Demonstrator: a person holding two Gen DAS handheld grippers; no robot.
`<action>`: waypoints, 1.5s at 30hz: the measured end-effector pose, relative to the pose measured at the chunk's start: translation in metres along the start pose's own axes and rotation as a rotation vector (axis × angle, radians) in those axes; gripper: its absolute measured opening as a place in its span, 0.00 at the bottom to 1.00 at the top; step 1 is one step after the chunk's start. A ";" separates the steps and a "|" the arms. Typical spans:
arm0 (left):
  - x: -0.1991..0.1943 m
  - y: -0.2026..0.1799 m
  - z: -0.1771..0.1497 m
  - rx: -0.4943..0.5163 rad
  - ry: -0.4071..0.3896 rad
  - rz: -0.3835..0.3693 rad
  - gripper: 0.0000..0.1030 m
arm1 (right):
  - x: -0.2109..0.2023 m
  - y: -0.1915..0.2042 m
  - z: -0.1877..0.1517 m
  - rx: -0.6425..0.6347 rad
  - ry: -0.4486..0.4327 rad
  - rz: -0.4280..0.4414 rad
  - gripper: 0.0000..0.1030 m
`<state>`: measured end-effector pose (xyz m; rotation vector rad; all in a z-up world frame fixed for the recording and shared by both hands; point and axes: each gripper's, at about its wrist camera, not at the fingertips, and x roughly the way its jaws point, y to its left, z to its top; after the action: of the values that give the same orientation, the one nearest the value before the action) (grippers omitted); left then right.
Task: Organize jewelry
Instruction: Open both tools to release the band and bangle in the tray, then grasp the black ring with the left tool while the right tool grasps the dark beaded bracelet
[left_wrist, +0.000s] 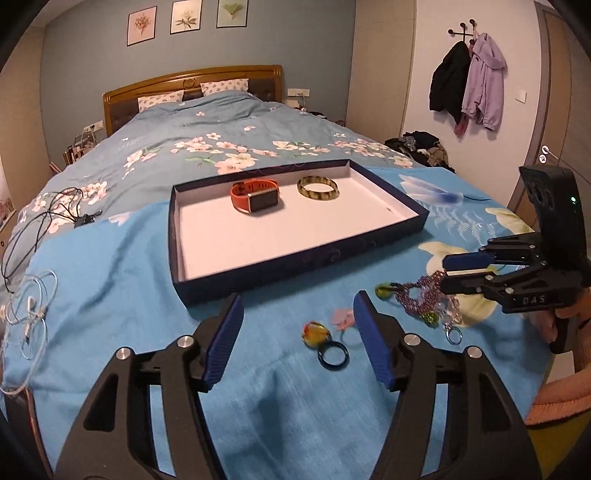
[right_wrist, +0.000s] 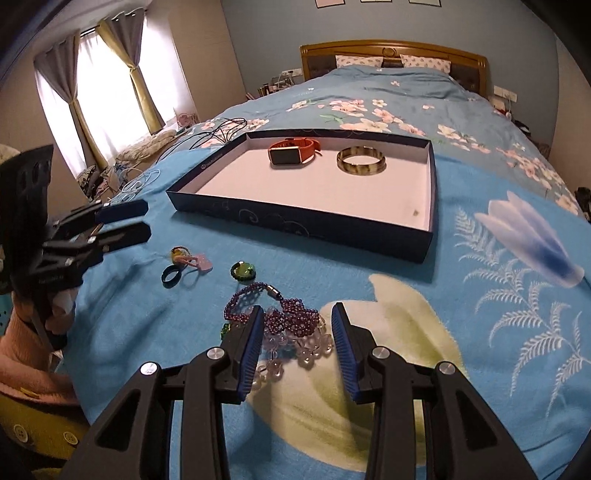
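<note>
- Blue fleece blanket (right_wrist: 480, 295) with a pale flower print covers the near end of the bed; everything below lies on it, placed relative to the tray.
- Dark navy cardboard tray (right_wrist: 430, 206) with a white floor sits flat in the middle of the blanket.
- Left gripper (left_wrist: 297, 334), black with ribbed blue pads, hovers just in front of the tray's near wall, jaws spread, nothing clamped; the rings show between them.
- Right gripper (right_wrist: 297, 343), same build, hangs in front of the tray's right half, jaws apart above the bead pile, not gripping it.
- Orange-strapped square smartwatch (left_wrist: 255, 195) rests inside the tray near its far wall.
- Mottled green-brown bangle (left_wrist: 318, 187) lies inside the tray, just right of the watch.
- Purple beaded bracelet (right_wrist: 273, 308) and clear bead string (right_wrist: 306, 343) lie heaped outside the tray, in front of it.
- Black band ring (left_wrist: 333, 355), yellow-stone ring (left_wrist: 315, 333), pink-flower ring (left_wrist: 342, 318) and green-stone ring (right_wrist: 241, 270) lie outside, before the tray's near wall.
</note>
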<state>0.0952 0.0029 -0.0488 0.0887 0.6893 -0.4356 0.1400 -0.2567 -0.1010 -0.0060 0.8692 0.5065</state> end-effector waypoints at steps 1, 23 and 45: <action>0.001 0.000 0.000 -0.005 0.005 -0.009 0.61 | 0.002 -0.001 0.001 0.010 0.004 0.004 0.34; 0.001 -0.002 -0.008 -0.005 0.010 -0.057 0.61 | -0.018 0.017 0.016 -0.015 -0.078 0.016 0.06; 0.017 -0.007 -0.011 0.023 0.087 -0.071 0.53 | -0.027 0.011 0.028 0.016 -0.149 0.025 0.06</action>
<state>0.0972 -0.0075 -0.0672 0.1060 0.7749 -0.5103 0.1410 -0.2532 -0.0608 0.0566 0.7284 0.5167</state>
